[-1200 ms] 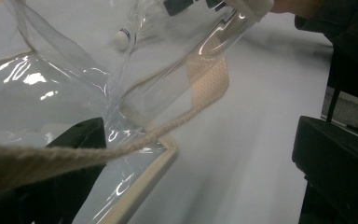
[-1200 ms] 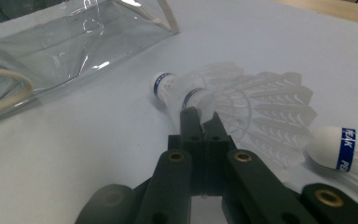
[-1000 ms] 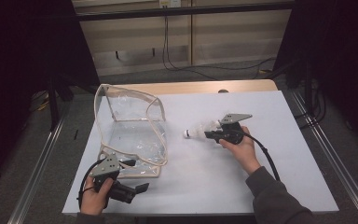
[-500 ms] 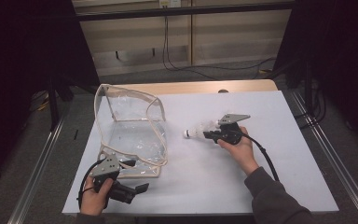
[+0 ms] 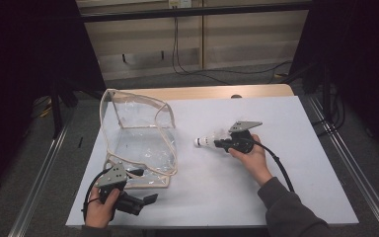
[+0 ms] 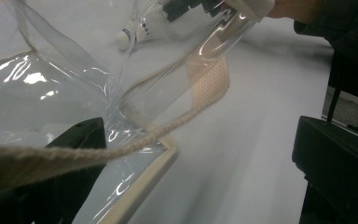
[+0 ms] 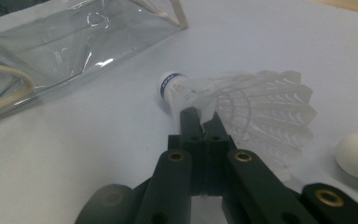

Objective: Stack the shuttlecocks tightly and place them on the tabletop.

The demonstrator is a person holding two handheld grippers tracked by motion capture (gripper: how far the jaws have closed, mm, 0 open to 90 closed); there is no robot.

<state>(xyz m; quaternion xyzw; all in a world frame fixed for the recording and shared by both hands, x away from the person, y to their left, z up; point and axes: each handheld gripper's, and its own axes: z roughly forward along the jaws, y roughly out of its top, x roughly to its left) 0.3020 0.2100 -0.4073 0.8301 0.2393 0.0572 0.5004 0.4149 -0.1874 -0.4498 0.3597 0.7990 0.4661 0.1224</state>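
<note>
Feathered white shuttlecock (image 7: 242,105) between clamped black right tongs (image 7: 200,116), beside clear plastic bag (image 7: 74,51).

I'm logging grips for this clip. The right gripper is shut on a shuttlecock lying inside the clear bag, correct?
Not quite: the shuttlecock lies on the white table, outside the clear bag. The right gripper is indeed shut on it, as the right gripper view shows.

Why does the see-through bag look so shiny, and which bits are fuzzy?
In the left gripper view, bright white glare streaks the clear bag, and its cord up close is blurred. In the right gripper view, the shuttlecock looks sharp. In the high view, the room around the table is dark.
</note>
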